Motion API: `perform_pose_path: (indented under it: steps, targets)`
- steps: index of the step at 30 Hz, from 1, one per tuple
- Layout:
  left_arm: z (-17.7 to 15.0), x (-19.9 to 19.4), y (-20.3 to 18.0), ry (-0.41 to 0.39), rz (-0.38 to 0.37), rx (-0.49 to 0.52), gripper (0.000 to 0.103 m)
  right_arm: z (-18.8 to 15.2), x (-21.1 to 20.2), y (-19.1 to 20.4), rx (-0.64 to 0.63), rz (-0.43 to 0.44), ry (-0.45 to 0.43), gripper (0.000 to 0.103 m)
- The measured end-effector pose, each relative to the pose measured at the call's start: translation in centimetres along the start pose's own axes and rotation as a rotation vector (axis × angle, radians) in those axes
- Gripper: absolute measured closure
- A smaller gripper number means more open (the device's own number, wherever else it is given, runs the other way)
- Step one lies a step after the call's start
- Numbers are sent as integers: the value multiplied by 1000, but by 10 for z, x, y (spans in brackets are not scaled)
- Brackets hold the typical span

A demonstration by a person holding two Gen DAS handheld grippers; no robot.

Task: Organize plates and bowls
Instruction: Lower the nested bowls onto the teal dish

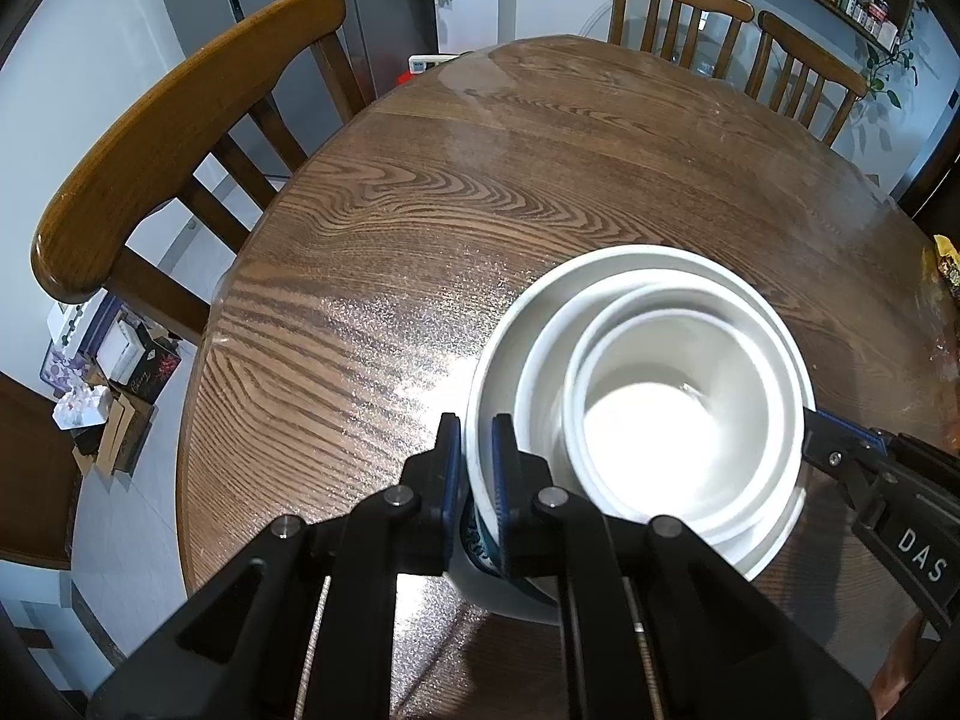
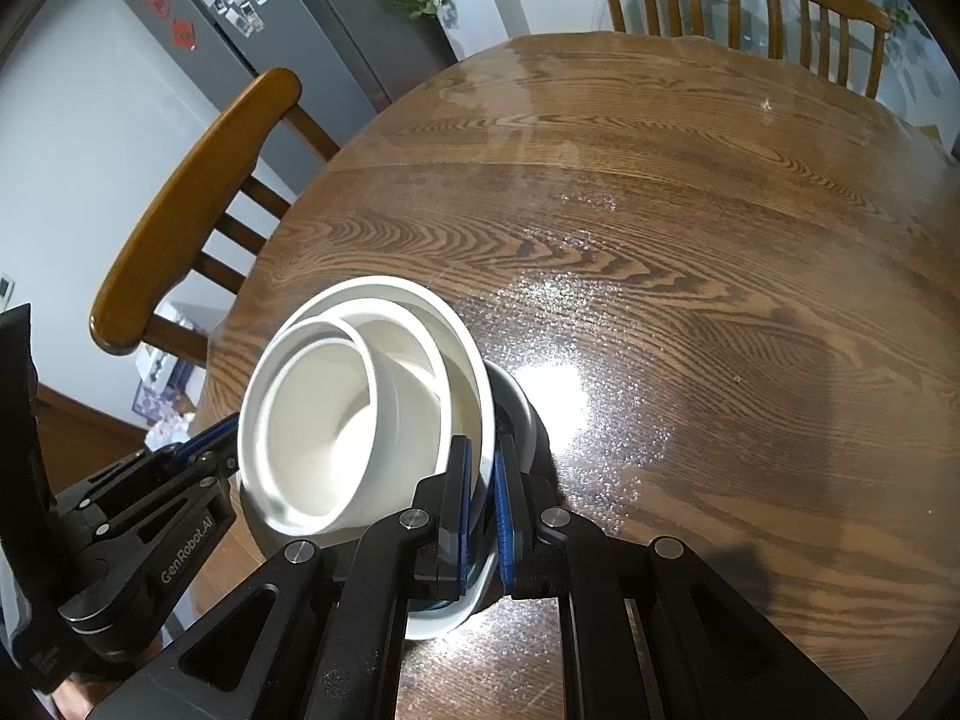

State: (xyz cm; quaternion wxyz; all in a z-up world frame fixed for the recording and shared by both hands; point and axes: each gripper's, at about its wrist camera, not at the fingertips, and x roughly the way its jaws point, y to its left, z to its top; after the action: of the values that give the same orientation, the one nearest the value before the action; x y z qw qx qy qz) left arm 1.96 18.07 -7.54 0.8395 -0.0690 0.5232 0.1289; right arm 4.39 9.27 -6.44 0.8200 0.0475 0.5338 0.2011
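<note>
Both pairs of fingers are clamped on the rim of the large bowl [image 1: 504, 324]: the left gripper [image 1: 477, 444] on its left edge, the right gripper [image 2: 481, 468] on its right edge. Two smaller white bowls [image 1: 678, 414] are nested inside, tilted. The stack sits at the near side of the wooden counter [image 1: 480, 180]. Stacking looks largely done; placing the stack likely remains.

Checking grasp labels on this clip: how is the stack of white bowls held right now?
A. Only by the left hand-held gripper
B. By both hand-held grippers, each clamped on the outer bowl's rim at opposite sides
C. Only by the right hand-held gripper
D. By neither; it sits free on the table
B: the left hand-held gripper and the right hand-held gripper each pinch the outer bowl's rim from opposite sides.
</note>
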Motion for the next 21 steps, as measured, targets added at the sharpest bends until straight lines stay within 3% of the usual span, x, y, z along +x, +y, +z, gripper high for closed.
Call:
perform_pose_path:
  steps: [16, 21]
  targets:
    - [-1, 0, 2, 5, -8, -8, 94, 0, -1, 0, 2, 1, -1, 93]
    - [-1, -1, 5, 6, -6, -15, 88, 0, -2, -1, 7, 2, -2, 93]
